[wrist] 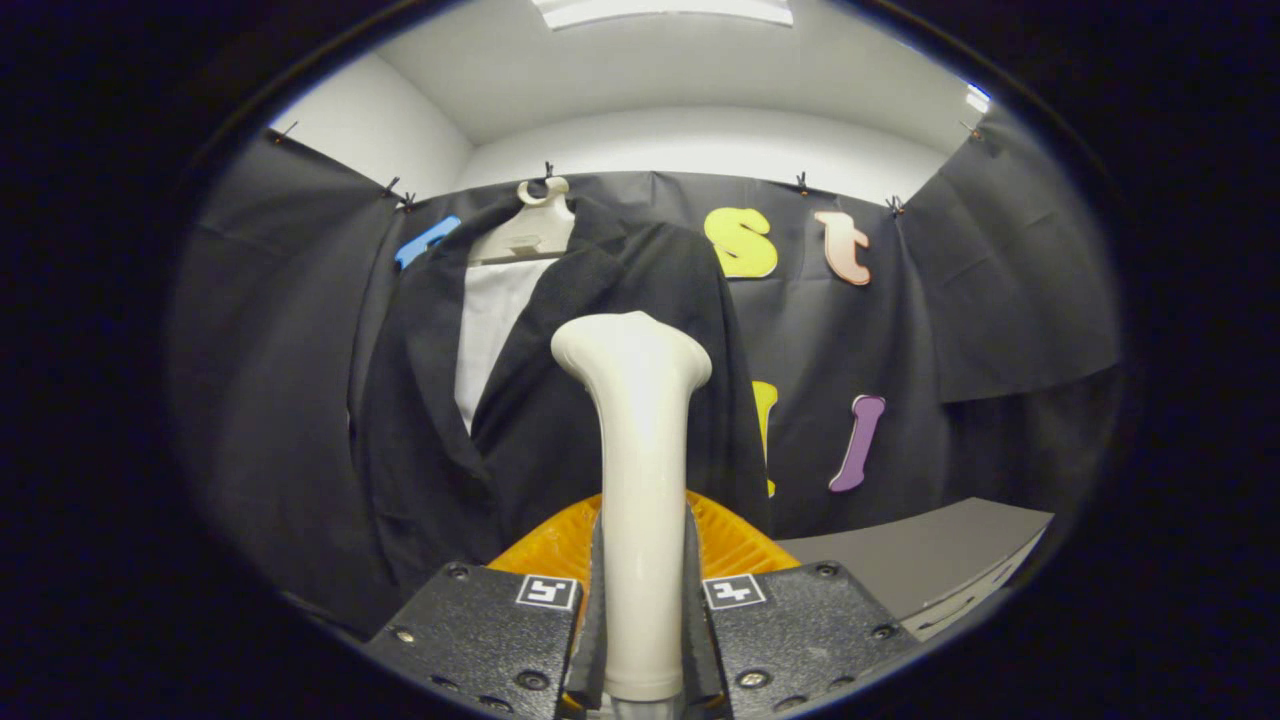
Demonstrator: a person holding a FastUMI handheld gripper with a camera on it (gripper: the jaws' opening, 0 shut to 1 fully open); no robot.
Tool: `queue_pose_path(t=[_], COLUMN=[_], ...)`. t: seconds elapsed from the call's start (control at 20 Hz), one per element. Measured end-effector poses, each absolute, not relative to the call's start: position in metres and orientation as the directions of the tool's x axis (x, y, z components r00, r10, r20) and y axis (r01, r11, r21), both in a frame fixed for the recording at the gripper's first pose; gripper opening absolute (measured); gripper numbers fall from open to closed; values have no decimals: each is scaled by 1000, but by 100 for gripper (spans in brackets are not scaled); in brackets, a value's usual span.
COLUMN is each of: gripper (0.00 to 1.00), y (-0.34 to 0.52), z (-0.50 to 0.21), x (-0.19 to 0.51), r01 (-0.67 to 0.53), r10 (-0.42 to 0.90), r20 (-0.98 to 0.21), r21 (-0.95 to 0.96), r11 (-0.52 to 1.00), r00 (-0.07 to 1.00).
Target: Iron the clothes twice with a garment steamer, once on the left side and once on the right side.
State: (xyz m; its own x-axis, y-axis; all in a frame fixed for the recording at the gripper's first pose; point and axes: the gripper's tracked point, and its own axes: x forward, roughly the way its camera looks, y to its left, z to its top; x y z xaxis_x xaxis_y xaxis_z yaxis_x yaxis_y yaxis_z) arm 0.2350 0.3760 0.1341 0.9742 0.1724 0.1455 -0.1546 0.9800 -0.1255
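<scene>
**Claw grips the steamer, jacket not yet touched**

Claw (643,640) at the bottom centre of the frame is closed on the handle of the garment steamer (640,480), both fingers pressing its pale shaft from either side. The steamer stands upright between the fingers, and its flared head rises to the middle of the frame, pointing away toward the clothes.

Largest thing in view is the dark jacket (560,400), hanging left of centre and filling the middle of the picture from top to low down. It hangs open at the front, with a white shirt (490,320) showing as a narrow strip between its two sides, upper left of the steamer head. The steamer head lies over the jacket's right-hand panel in the picture, but whether it touches the cloth or is held apart from it cannot be told from this angle.

At the lower right lies a grey worktop (930,555), beyond the fingers and off to the side. Smaller, at the top centre-left, a white hanger (530,230) carries both garments, its hook caught at the top edge of the booth wall.

As to progress, my judgement is that the tool is in hand and raised to the garment. Nothing in the cloth shows whether either stroke has been made, so both the left and right passes may remain.
</scene>
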Motion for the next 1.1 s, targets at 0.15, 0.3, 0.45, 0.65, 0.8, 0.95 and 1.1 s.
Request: queue_pose_path(t=[0.15,0.3,0.45,0.65,0.8,0.95,1.1], gripper=[32,33,33,33,33,33,33], y=[373,373,373,367,365,360,358], z=[109,88,76,54,36,20,3], x=[229,227,224,221,218,214,212], r01=[-151,-157,-163,-164,-164,-161,-165], r10=[166,167,172,167,161,152,150], r20=[104,63,42,4,-28,-58,-91], r21=[-137,-148,-162,-177,-182,-194,-196], r11=[979,977,973,970,970,968,967], r00=[981,984,984,986,987,987,985])
